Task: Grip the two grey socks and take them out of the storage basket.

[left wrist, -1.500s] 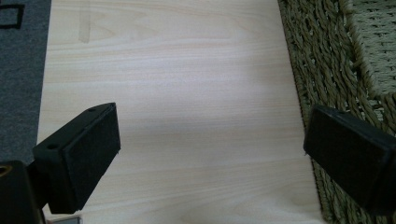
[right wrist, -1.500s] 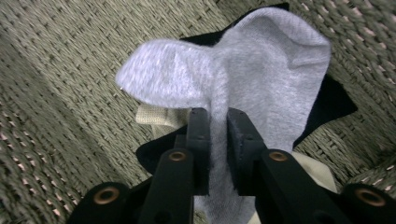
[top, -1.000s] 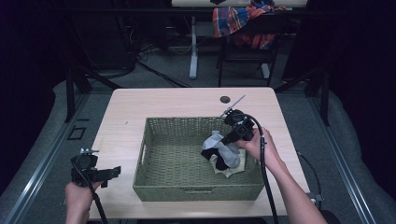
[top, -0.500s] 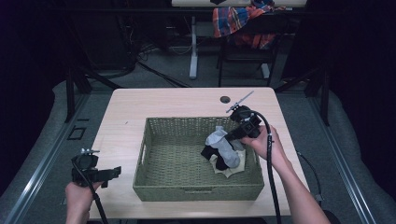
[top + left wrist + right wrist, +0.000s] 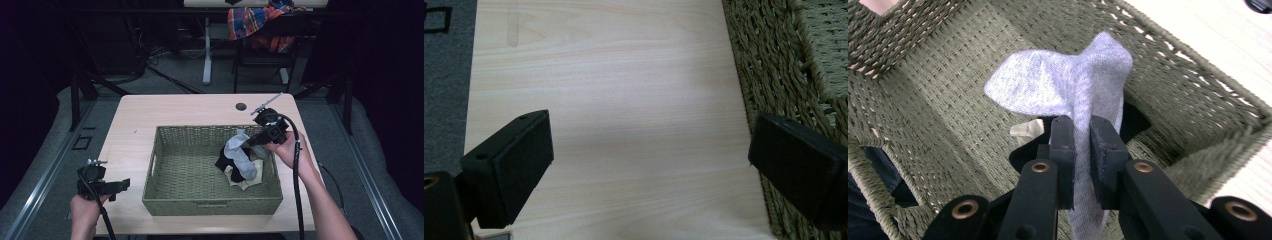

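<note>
Grey knitted sock, pinched in the right gripper's closed jaws, looks mid-lift from the green woven basket; next, raise it clear, while the left gripper waits open.

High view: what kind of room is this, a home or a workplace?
Probably a lab or workshop set up for recording. A lone wooden table stands on grey carpet amid dark frames and floor cables, and each hand holds a cabled right gripper or left gripper.
</note>
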Tool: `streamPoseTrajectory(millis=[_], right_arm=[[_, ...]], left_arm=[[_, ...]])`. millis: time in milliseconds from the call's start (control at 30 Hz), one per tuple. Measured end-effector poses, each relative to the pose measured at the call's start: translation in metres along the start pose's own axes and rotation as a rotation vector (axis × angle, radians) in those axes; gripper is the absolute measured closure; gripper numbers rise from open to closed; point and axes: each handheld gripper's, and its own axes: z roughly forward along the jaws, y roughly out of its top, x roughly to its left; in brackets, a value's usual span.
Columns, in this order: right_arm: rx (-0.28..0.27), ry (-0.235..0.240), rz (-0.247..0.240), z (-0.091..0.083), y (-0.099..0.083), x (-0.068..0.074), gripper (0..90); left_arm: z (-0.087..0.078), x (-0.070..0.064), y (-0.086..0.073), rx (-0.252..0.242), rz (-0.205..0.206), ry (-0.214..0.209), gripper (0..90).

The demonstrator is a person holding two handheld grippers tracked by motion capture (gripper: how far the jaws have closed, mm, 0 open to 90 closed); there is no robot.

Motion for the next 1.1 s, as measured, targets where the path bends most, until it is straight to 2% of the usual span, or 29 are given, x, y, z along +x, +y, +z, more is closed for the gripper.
streamPoseTrajectory(millis=[200, 233, 367, 567, 1100], right_arm=[[-0.027, -0.009, 0.023, -0.009, -0.003, -0.005, 81.9], [-0.016, -0.009, 0.022, -0.011, -0.003, -0.006, 81.9], [-0.027, -0.016, 0.026, -0.015, -0.004, -0.009, 81.9], [-0.052, -0.032, 0.062, -0.025, -0.009, -0.017, 81.8], [-0.112, -0.078, 0.138, -0.054, -0.028, -0.044, 81.9]], left_arm=[[0.001, 0.000, 0.000, 0.001, 0.000, -0.003, 4.4], [0.001, 0.000, 0.000, 0.002, 0.001, -0.002, 4.4], [0.000, 0.000, 0.000, 0.004, 0.002, -0.004, 4.4], [0.000, 0.000, 0.000, 0.002, 0.003, -0.003, 4.5], [0.000, 0.000, 0.000, 0.000, -0.004, 0.003, 4.8]])
